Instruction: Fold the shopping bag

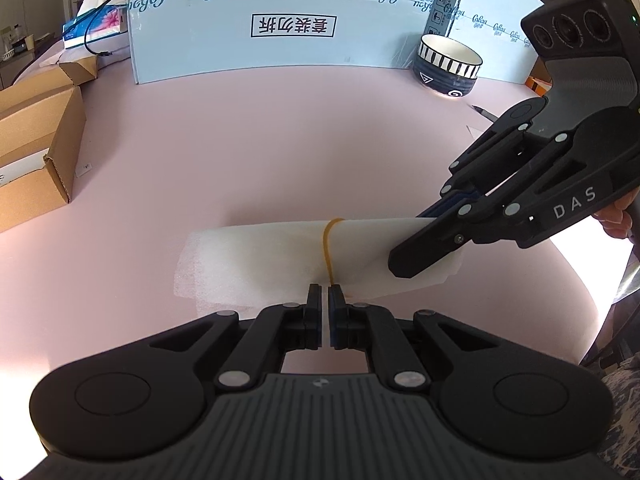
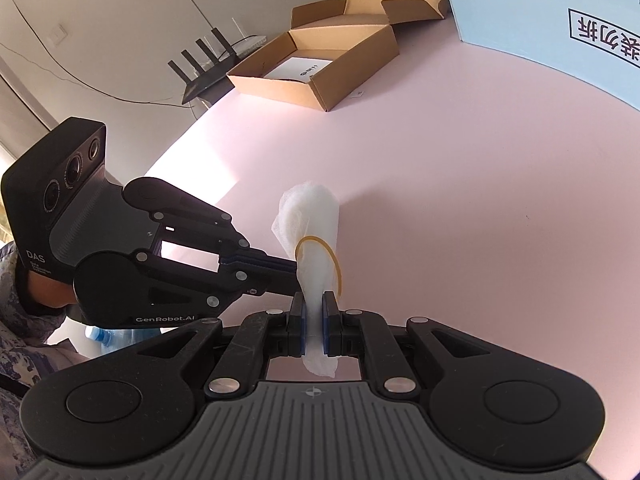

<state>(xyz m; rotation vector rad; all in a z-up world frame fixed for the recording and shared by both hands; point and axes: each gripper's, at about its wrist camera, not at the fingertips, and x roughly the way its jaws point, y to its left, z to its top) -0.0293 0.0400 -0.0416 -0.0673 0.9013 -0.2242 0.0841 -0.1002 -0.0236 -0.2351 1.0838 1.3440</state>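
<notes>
White shopping bag (image 1: 280,256), rolled into a tight bundle, is held just above the pink table (image 1: 280,140), w/ a yellow rubber band (image 1: 330,248) looped loosely around its middle. Landmark = the bag.

Right gripper (image 2: 314,308): jaws pressed onto one end of the bag; a short tail of bag pokes out behind the pads, twd the wrist. In the left view this gripper (image 1: 408,260) comes in from the bag's right end.

Left gripper (image 1: 325,300): jaws nearly together, thin gap, at the bag's near edge right where the band hangs down. Band strand seems pinched btwn the tips, can't tell for sure. In the right view its tips (image 2: 294,270) touch the band side of the bag.

Beyond the bag: blue carton (image 1: 280,20) and striped bowl (image 1: 448,64). Well left of the bag: open cardboard box (image 2: 316,68).
</notes>
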